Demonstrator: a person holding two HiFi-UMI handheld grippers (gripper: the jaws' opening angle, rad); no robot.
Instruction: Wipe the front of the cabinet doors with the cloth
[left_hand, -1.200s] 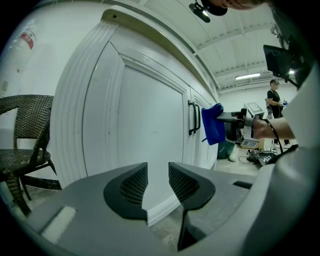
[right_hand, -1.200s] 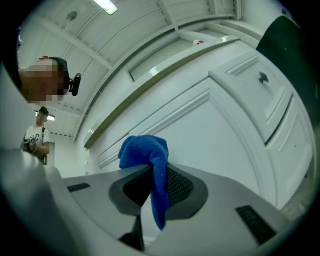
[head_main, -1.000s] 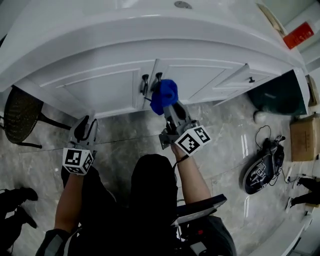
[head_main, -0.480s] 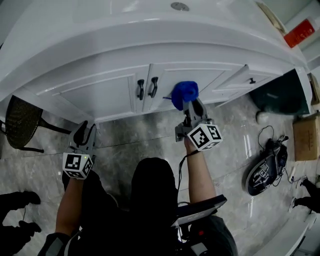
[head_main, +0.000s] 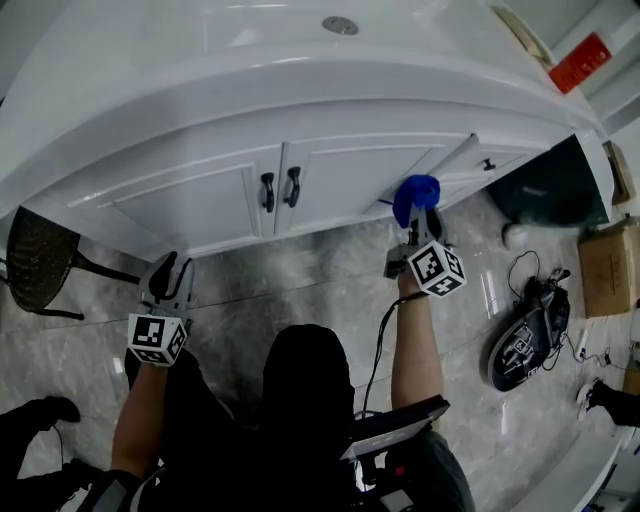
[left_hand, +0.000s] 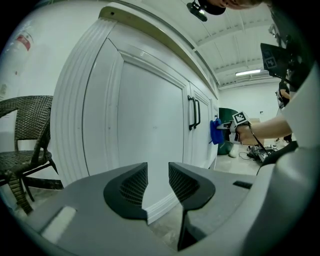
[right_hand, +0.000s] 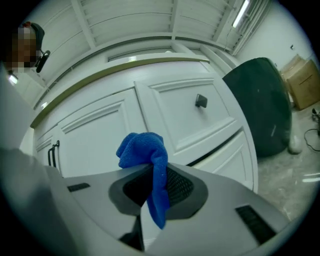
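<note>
Head view shows the right gripper (head_main: 420, 222), fingers pinching the blue cloth (head_main: 415, 190), has swept from the handles (head_main: 280, 188) to the right door (head_main: 340, 172) edge; left door (head_main: 190, 195) likely remains, left gripper (head_main: 167, 270) fingers spread, empty

Cloth (right_hand: 145, 150) blue; cabinet doors (head_main: 190, 195) white; door handles (head_main: 292, 186) black; floor (head_main: 300, 285) grey marbled.

Grey marble floor (head_main: 300, 290); wicker chair (head_main: 40, 255) left; dark bin (head_main: 545, 190) right.
</note>
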